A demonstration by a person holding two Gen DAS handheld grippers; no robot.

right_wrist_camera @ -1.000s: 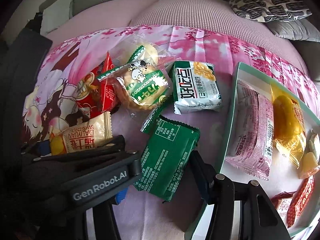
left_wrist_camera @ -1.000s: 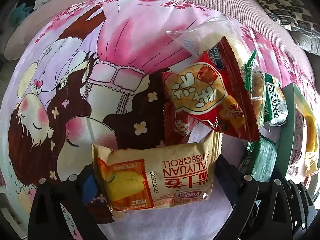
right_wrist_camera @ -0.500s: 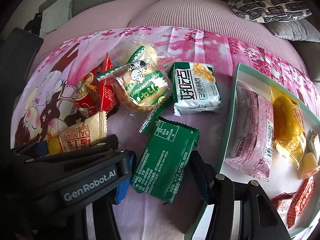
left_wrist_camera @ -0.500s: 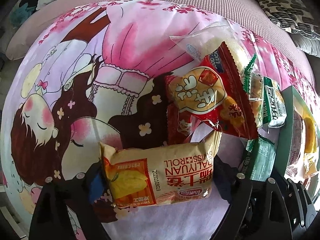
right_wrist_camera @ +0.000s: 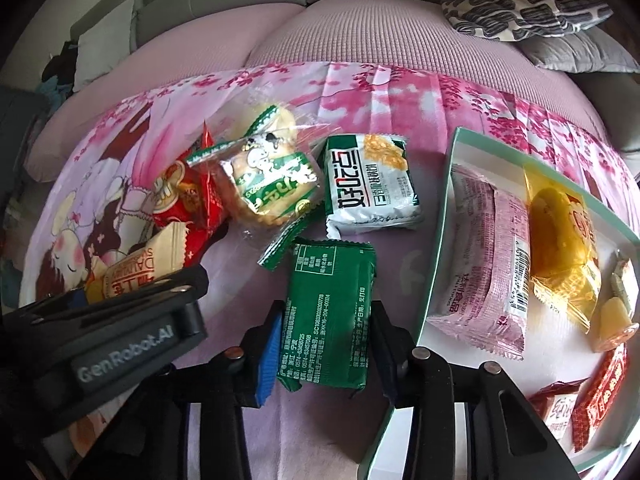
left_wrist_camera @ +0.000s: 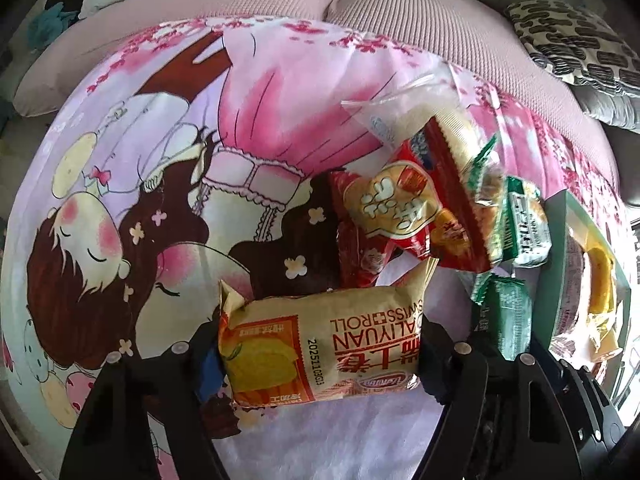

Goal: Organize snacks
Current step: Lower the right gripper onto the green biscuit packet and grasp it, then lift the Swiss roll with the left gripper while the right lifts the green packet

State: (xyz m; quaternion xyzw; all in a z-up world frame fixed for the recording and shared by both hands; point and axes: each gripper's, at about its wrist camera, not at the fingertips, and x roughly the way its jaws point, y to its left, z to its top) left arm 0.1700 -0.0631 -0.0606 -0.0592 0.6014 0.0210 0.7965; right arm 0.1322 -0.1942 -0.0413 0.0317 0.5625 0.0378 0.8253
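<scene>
**Snack lot on printed cloth: two packets in the tongs**

Item 1. Swiss roll packet (left_wrist_camera: 320, 344): glossy tan plastic pillow pack, crimped at both ends, printed with a yellow cake slice on an orange panel and red lettering. It lies crosswise between the fingers of the left gripper (left_wrist_camera: 316, 352), which press on its two ends; it sits low over the cloth, at the near edge of the pile.

Item 2. Dark green packet (right_wrist_camera: 330, 316): flat rectangular foil-like wrapper, back seam and small white print facing up, serrated top edge. The right gripper (right_wrist_camera: 324, 348) has its fingers closed against the long sides, a ribbed blue pad (right_wrist_camera: 269, 356) touching the left one. The packet lies just beside the tray's left wall.

Item 3. Tray (right_wrist_camera: 440, 236): shallow rectangular box, white inside, pale green rim. Holds a pink crinkled pack (right_wrist_camera: 486, 276), a clear yellow wrapper with a round cake (right_wrist_camera: 560, 236) and small red sachets (right_wrist_camera: 592, 400).

Item 4. Loose pile on the cloth: a red shiny pouch (left_wrist_camera: 404, 216), a clear bag with round biscuits (right_wrist_camera: 272, 184), a white-and-green packet (right_wrist_camera: 370, 186).

Item 5. Cloth (left_wrist_camera: 160, 160): smooth fabric, pink blossom and cartoon-girl print, spread over a ribbed pink cushion (right_wrist_camera: 360, 36).
</scene>
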